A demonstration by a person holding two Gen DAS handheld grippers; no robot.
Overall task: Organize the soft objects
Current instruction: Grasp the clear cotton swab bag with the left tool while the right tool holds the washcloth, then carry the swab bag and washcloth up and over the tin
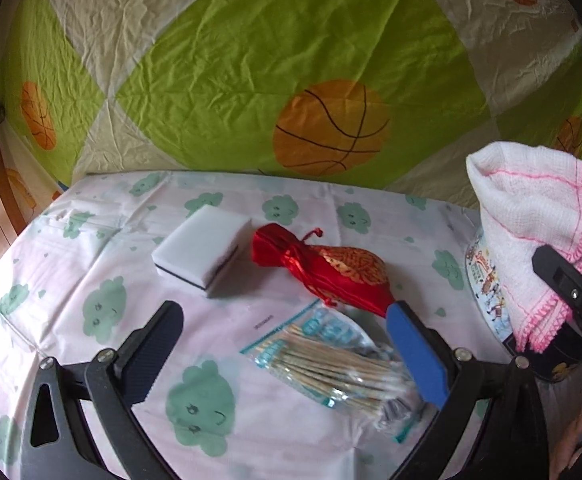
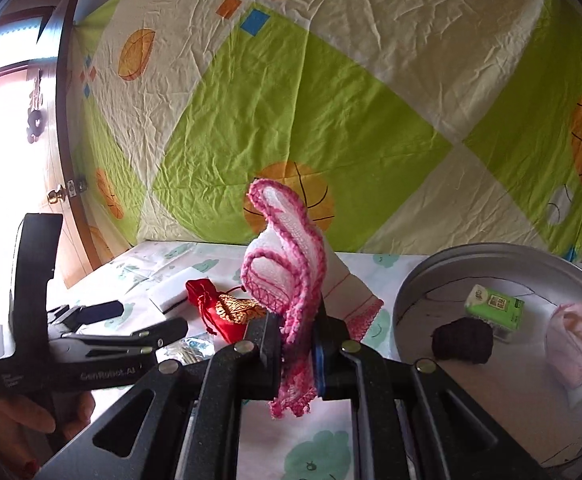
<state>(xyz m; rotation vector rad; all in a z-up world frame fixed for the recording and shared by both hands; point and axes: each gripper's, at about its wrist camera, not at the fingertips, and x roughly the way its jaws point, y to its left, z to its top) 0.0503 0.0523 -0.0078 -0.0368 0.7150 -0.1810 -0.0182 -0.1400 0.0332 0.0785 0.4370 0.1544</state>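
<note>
My right gripper (image 2: 297,340) is shut on a white cloth with pink stitched edges (image 2: 287,260) and holds it above the table; the cloth also shows in the left wrist view (image 1: 531,240). My left gripper (image 1: 283,344) is open and empty, low over a clear bag of cotton swabs (image 1: 331,364). Beyond it lie a red drawstring pouch (image 1: 327,270) and a white sponge block with a dark base (image 1: 203,248). The pouch (image 2: 227,312) and sponge (image 2: 167,292) also show in the right wrist view.
A round metal tin (image 2: 411,292) at the right holds a green tissue pack (image 2: 495,306), a dark woolly lump (image 2: 463,340) and a pink soft bundle (image 2: 579,340). A green and cream sheet (image 1: 291,60) hangs behind the table. A wooden door (image 2: 67,160) stands at the left.
</note>
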